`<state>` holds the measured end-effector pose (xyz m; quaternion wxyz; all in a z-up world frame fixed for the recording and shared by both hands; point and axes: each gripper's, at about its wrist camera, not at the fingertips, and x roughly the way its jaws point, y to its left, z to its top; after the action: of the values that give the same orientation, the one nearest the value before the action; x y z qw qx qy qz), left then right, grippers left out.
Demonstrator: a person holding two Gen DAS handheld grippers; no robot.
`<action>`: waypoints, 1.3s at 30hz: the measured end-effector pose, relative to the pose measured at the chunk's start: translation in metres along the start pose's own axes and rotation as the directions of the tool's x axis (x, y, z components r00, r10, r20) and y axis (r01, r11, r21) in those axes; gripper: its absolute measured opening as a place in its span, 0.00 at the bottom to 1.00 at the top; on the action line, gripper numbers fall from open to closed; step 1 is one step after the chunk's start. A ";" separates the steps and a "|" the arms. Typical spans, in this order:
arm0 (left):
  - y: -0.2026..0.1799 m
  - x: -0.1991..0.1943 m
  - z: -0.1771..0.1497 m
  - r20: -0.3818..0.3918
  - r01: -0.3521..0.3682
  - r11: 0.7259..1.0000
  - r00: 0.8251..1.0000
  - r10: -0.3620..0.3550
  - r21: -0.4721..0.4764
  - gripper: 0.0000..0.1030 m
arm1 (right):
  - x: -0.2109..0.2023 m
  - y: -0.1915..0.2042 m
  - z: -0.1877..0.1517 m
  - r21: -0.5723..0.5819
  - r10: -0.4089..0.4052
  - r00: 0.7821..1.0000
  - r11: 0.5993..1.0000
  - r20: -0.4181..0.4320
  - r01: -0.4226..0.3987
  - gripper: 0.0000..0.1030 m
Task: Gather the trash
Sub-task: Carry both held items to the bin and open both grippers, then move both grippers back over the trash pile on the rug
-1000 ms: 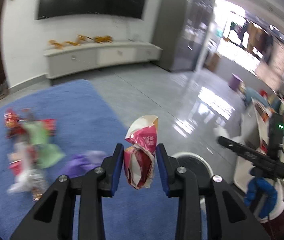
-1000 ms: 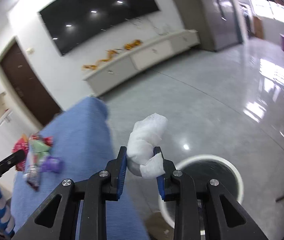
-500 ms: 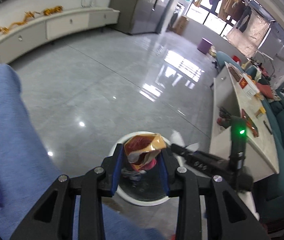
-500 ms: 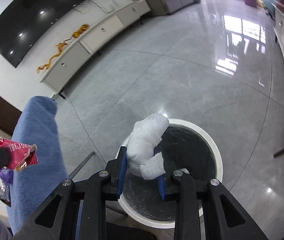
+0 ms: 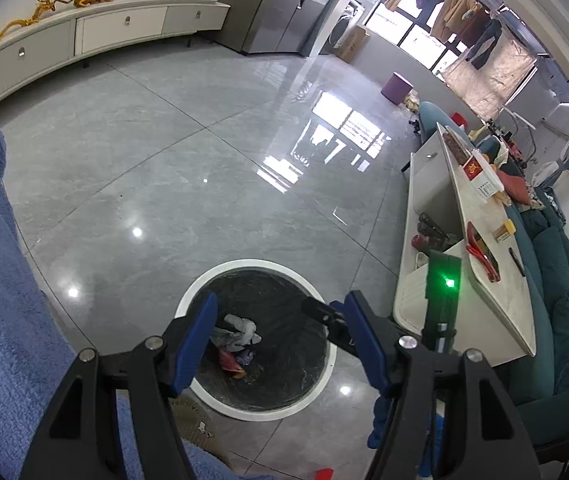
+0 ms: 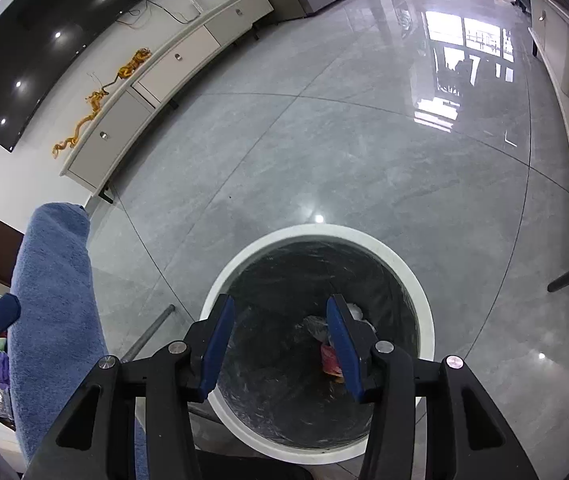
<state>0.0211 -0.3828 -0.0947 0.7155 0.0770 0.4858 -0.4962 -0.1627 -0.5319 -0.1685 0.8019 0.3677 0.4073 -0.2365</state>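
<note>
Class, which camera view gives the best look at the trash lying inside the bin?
The left wrist view: the trash lies unobstructed between the open jaws in the bin. In the right wrist view, that gripper's right jaw partly hides the trash.

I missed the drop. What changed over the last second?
Both grippers let go: the left gripper released its snack wrapper and the right gripper its white tissue; both lie in the bin. Both grippers stay above the bin.

1 bin (image 5: 204,292), 2 grippers (image 5: 280,340), 1 blue cloth (image 5: 0,300)
</note>
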 end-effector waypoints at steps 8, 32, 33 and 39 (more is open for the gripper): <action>-0.003 -0.048 -0.011 0.103 -0.057 0.998 0.993 0.056 0.012 0.62 | -0.026 0.030 0.003 -0.070 0.028 0.997 0.997 0.067 -0.023 0.44; 0.056 -0.281 -0.093 0.521 -0.200 0.946 0.796 0.308 -0.253 0.62 | -0.147 0.167 -0.039 -0.416 0.183 0.954 0.907 0.237 -0.071 0.44; 0.057 -0.288 -0.098 0.529 -0.199 0.944 0.789 0.314 -0.263 0.62 | -0.152 0.174 -0.042 -0.434 0.192 0.952 0.898 0.239 -0.072 0.44; 0.065 -0.329 -0.124 0.574 -0.219 0.922 0.729 0.372 -0.318 0.62 | -0.174 0.204 -0.060 -0.514 0.232 0.937 0.855 0.259 -0.070 0.44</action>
<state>-0.0165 -0.0684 0.0712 0.9094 -0.0978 0.2560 -0.3130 -0.1496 -0.3456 0.0324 0.9395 0.1381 0.2919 -0.1144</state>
